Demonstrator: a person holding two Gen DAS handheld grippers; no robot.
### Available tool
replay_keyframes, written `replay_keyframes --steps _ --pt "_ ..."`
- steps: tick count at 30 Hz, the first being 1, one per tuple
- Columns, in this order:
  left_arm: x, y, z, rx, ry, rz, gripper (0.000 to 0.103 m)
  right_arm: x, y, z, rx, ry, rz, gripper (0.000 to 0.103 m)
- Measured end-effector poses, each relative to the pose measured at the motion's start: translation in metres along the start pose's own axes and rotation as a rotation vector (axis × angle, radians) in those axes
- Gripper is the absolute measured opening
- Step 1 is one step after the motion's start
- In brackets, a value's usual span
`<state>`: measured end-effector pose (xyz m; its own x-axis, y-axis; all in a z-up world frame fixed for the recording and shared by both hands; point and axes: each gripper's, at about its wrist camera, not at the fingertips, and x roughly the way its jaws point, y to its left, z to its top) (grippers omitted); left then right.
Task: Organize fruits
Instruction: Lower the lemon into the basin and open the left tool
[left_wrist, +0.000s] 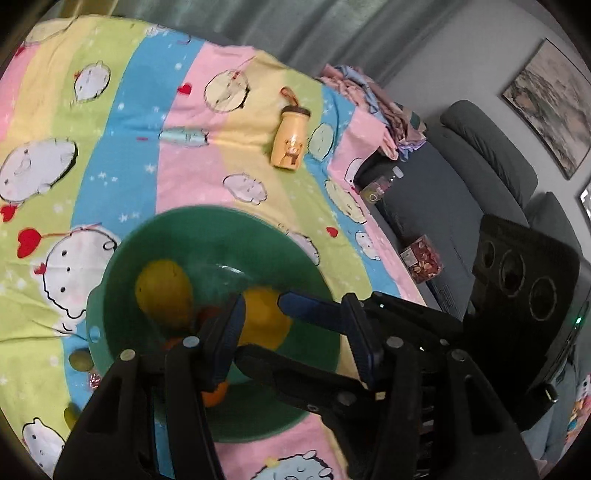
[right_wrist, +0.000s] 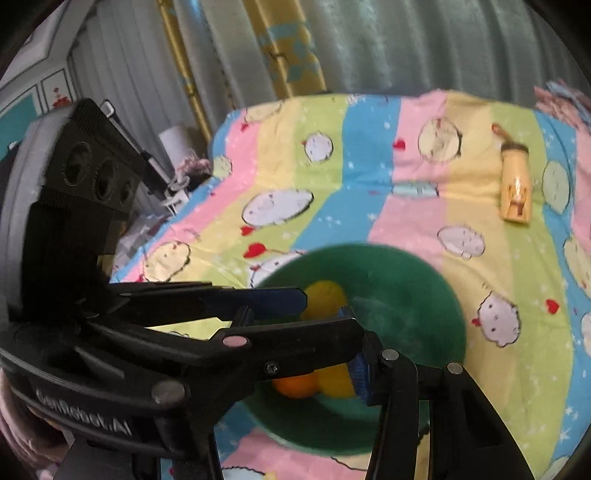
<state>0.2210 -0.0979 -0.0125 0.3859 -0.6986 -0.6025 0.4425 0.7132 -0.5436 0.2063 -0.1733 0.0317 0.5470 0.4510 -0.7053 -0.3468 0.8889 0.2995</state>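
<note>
Bed (left_wrist: 192, 155) under striped cartoon sheet, sofa beside | left wrist: green bowl (left_wrist: 306, 266) holds yellow fruits (left_wrist: 162, 291); left tongs (left_wrist: 299, 332) part-open, seemingly empty; right tongs (left_wrist: 258, 317) across bowl, yellow fruit (left_wrist: 266, 321) between their tips, grip unclear | right wrist: orange (right_wrist: 295, 386) in bowl too | judged: dropping fruit into bowl; next, open and lift clear.

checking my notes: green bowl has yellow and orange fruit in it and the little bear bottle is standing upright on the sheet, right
Not quite. The bottle is lying on its side on the sheet, as the left wrist view shows. The green bowl does hold yellow fruit and an orange.
</note>
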Motion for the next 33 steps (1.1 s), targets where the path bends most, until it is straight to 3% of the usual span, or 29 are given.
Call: replay_keyframes --steps 8,18,20,24,26,33 --pt "0.001 0.010 -0.005 0.037 -0.008 0.060 0.057 0.012 0.001 -0.005 0.008 0.014 -0.002 0.051" --pt "-0.027 0.010 -0.009 0.089 -0.081 0.223 0.085 -0.004 0.007 -0.013 0.034 0.004 -0.049 0.056" --pt "-0.035 0.008 -0.013 0.103 -0.099 0.243 0.090 -0.012 0.008 -0.017 0.045 -0.008 -0.058 0.063" --pt "-0.051 0.003 -0.023 0.123 -0.122 0.295 0.101 -0.030 0.014 -0.026 0.069 -0.034 -0.074 0.067" --pt "-0.059 0.002 -0.028 0.126 -0.132 0.303 0.102 -0.039 0.017 -0.030 0.081 -0.049 -0.071 0.071" --pt "-0.086 0.003 -0.051 0.099 -0.151 0.317 0.102 -0.059 0.030 -0.044 0.104 -0.071 -0.076 0.071"
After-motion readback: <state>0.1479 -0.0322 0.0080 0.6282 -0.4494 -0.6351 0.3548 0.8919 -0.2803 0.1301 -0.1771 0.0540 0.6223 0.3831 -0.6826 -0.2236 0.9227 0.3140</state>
